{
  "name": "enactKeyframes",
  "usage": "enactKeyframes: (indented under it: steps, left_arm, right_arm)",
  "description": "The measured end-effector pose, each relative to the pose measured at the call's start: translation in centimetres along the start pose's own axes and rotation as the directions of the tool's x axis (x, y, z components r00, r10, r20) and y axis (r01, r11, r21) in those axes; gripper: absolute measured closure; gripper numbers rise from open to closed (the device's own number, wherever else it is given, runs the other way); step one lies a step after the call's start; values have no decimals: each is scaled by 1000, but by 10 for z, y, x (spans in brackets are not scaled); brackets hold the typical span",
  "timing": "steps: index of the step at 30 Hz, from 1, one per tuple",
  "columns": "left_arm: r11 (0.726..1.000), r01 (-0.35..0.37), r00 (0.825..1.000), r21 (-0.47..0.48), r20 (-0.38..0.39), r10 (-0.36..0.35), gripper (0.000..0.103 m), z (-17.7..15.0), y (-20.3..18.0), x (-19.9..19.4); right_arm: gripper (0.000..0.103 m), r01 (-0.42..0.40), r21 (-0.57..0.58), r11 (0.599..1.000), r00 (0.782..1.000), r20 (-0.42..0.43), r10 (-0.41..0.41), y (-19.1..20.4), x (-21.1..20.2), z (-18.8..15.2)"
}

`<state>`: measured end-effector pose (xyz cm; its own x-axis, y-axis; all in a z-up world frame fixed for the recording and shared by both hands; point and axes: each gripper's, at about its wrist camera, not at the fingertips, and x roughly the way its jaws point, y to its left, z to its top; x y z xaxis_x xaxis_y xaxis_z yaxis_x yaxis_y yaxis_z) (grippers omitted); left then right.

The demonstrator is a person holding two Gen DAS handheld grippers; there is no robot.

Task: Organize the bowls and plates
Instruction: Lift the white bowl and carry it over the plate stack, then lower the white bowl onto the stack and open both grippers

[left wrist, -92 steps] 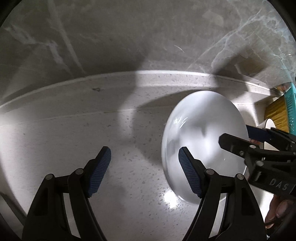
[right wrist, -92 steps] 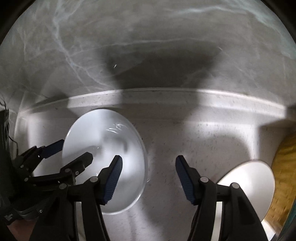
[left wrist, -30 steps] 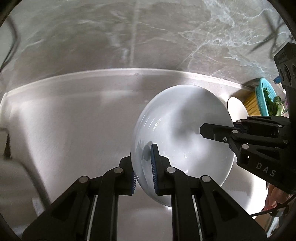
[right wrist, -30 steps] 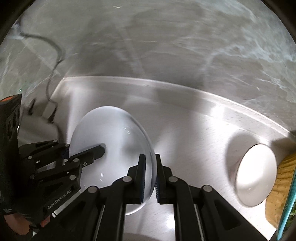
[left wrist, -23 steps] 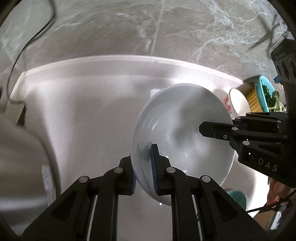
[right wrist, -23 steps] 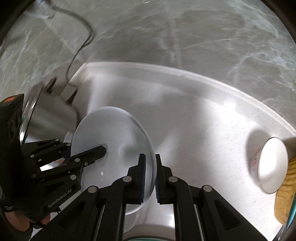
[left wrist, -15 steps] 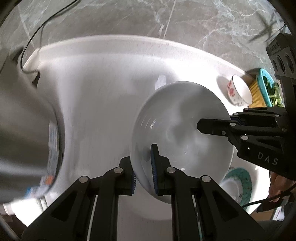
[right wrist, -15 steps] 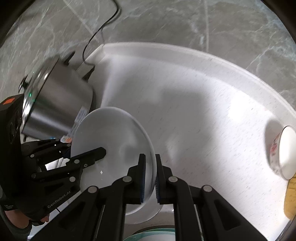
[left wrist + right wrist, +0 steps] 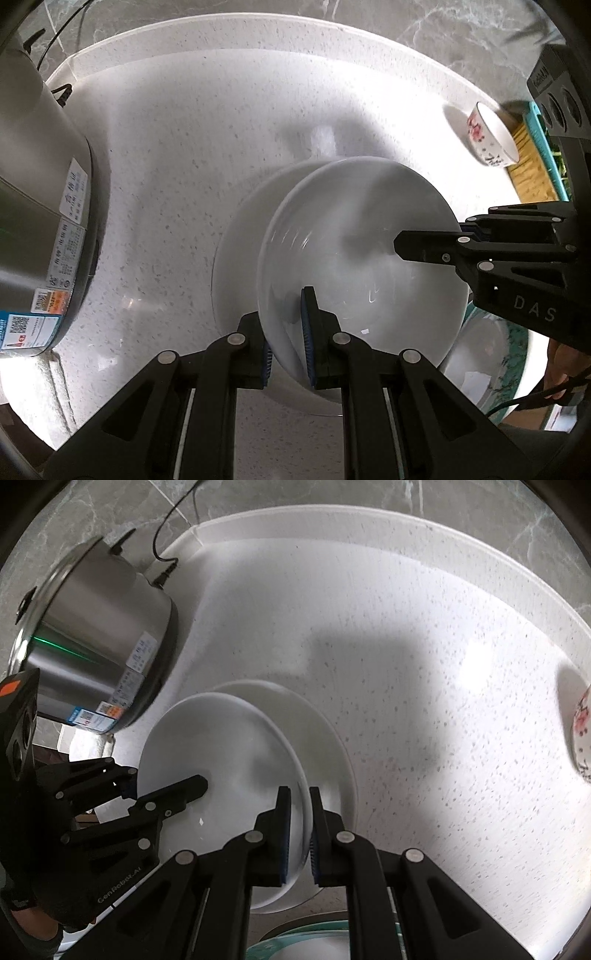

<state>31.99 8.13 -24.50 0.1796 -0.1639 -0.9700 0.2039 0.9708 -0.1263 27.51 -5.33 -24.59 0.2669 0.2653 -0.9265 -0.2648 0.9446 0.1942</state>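
Note:
A white plate (image 9: 354, 236) (image 9: 221, 753) hangs just above a larger white plate (image 9: 240, 236) (image 9: 325, 731) that lies on the speckled white counter. My left gripper (image 9: 286, 325) is shut on the held plate's near rim. My right gripper (image 9: 299, 834) is shut on its opposite rim. Each gripper shows in the other's view, the right gripper (image 9: 432, 247) from the right edge and the left gripper (image 9: 162, 794) from the left edge. A small bowl with red flowers (image 9: 484, 136) (image 9: 581, 734) stands at the far right.
A steel cooker (image 9: 37, 229) (image 9: 96, 642) with labels and a black cord stands at the left. A plate with a green rim (image 9: 495, 365) (image 9: 317, 941) lies near the front. A teal basket (image 9: 543, 147) sits on a wooden mat at the right.
Both grippers closed on the white plate and carried it left along the counter and downward. The cooker, the larger plate and the green-rimmed plate came into view.

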Motion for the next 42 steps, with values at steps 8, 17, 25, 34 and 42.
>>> enactKeyframes:
  steps: [8, 17, 25, 34, 42]
  left_arm:
    - [1000, -4, 1000, 6, -18, 4, 91, 5, -2, 19]
    - [1000, -17, 1000, 11, 13, 17, 89, 9, -1, 18]
    - [1000, 25, 999, 4, 45, -26, 78, 3, 0, 12]
    - [998, 46, 992, 30, 117, -49, 25, 8, -11, -10]
    - [993, 108, 977, 45, 180, -114, 26, 49, -23, -66]
  right_arm:
    - [92, 28, -4, 1000, 999, -18, -28, 5, 15, -1]
    - [89, 41, -21, 999, 999, -4, -41, 11, 17, 0]
    - [88, 12, -14, 1000, 1000, 20, -12, 7, 14, -7]
    - [74, -28, 7, 1000, 998, 60, 28, 4, 2, -11]
    - [48, -88, 137, 987, 951, 305, 43, -49, -88, -29]
